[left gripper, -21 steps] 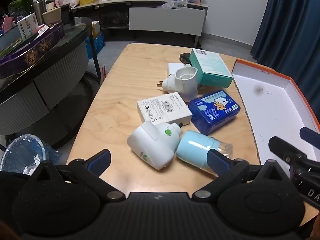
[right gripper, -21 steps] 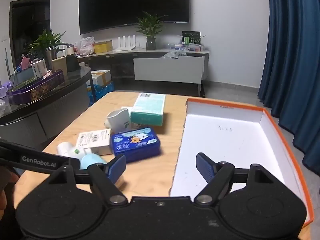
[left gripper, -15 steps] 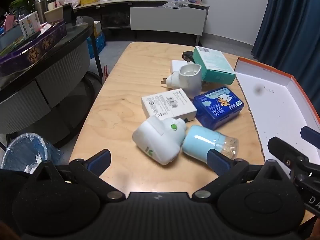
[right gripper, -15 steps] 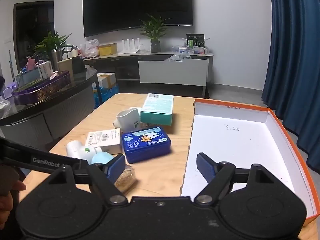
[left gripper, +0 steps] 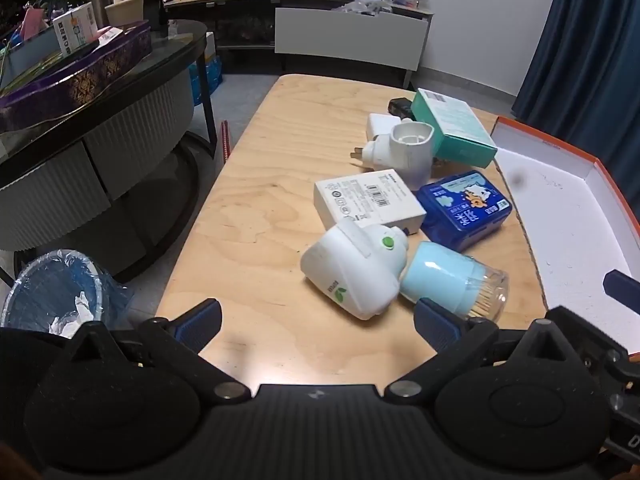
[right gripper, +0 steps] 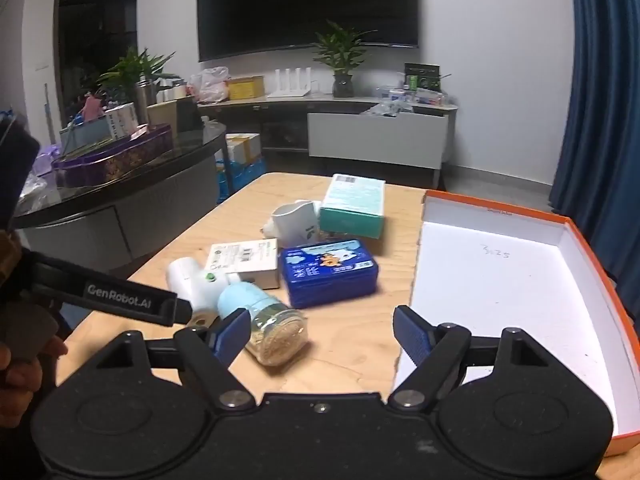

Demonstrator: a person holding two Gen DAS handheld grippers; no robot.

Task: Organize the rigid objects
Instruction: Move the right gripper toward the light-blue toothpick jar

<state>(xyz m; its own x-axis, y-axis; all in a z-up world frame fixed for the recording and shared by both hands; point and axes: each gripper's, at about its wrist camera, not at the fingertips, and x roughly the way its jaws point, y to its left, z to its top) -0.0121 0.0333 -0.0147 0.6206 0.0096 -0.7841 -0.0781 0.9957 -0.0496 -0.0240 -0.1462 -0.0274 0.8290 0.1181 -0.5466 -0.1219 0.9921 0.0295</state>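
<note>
- Both jaws gape wide and empty: left gripper (left gripper: 316, 320) near the white rounded plug-in device (left gripper: 354, 270), right gripper (right gripper: 322, 332) beside the pale-blue-capped clear toothpick jar (right gripper: 264, 320)
- Round jar may roll off the wooden table (left gripper: 272, 168) if nudged, missing the orange-rimmed white box (right gripper: 520, 280)

Room setting. White walls; a dark wall-mounted television (right gripper: 308, 4) above a long low sideboard (right gripper: 376, 136) carrying a potted plant (right gripper: 342, 60) and small clutter. Dark blue curtains (right gripper: 600, 80) hang at right. A curved dark counter (left gripper: 100, 92) stands at left, with a lined wastebasket (left gripper: 52, 292) on the grey floor (left gripper: 240, 92). Lighting is dim.
</note>
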